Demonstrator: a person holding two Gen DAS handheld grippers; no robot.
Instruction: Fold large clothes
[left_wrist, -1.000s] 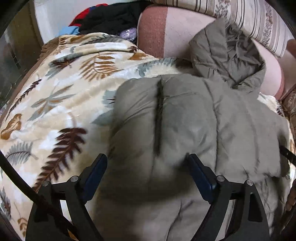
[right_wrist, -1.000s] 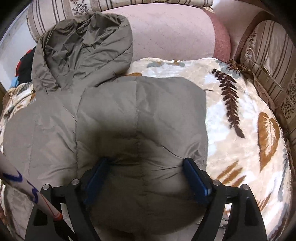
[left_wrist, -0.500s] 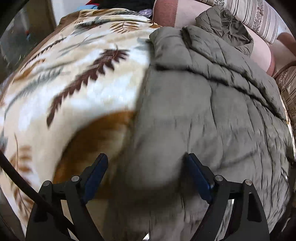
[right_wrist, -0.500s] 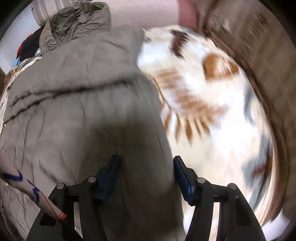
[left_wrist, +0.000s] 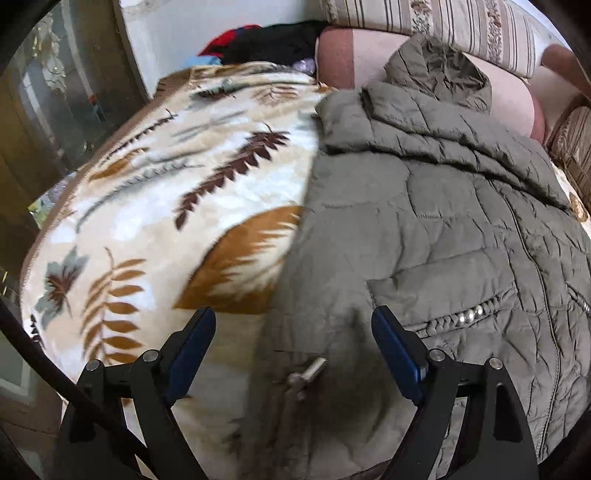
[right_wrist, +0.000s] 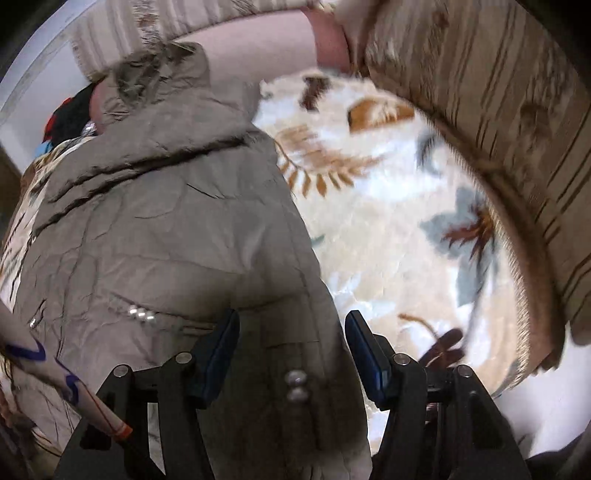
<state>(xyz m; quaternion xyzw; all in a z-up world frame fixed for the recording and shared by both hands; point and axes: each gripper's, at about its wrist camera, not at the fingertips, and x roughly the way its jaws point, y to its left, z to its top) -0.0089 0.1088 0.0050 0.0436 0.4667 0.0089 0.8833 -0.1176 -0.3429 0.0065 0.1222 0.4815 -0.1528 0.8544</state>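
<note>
An olive-grey quilted hooded jacket (left_wrist: 424, 221) lies on a leaf-patterned blanket (left_wrist: 166, 192), its hood (left_wrist: 439, 70) resting against the pink sofa back. Its sleeves are folded across the chest. My left gripper (left_wrist: 293, 332) is open, its jaws either side of the jacket's lower left edge near a metal zipper pull (left_wrist: 308, 371). In the right wrist view the jacket (right_wrist: 155, 229) fills the left half. My right gripper (right_wrist: 291, 336) is open, partly narrowed, over the jacket's lower right edge, near two metal snaps (right_wrist: 295, 386).
A pile of dark and red clothes (left_wrist: 266, 40) lies at the far left end of the sofa. A striped cushion (right_wrist: 498, 122) borders the blanket (right_wrist: 388, 229) on the right. A glass cabinet (left_wrist: 48, 92) stands at the left. A patterned sleeve (right_wrist: 55, 373) crosses the lower left.
Both grippers have pulled back from the folded sleeves down to the jacket's lower edge. The right gripper's jaws have narrowed. The sleeves now lie folded across the chest.
</note>
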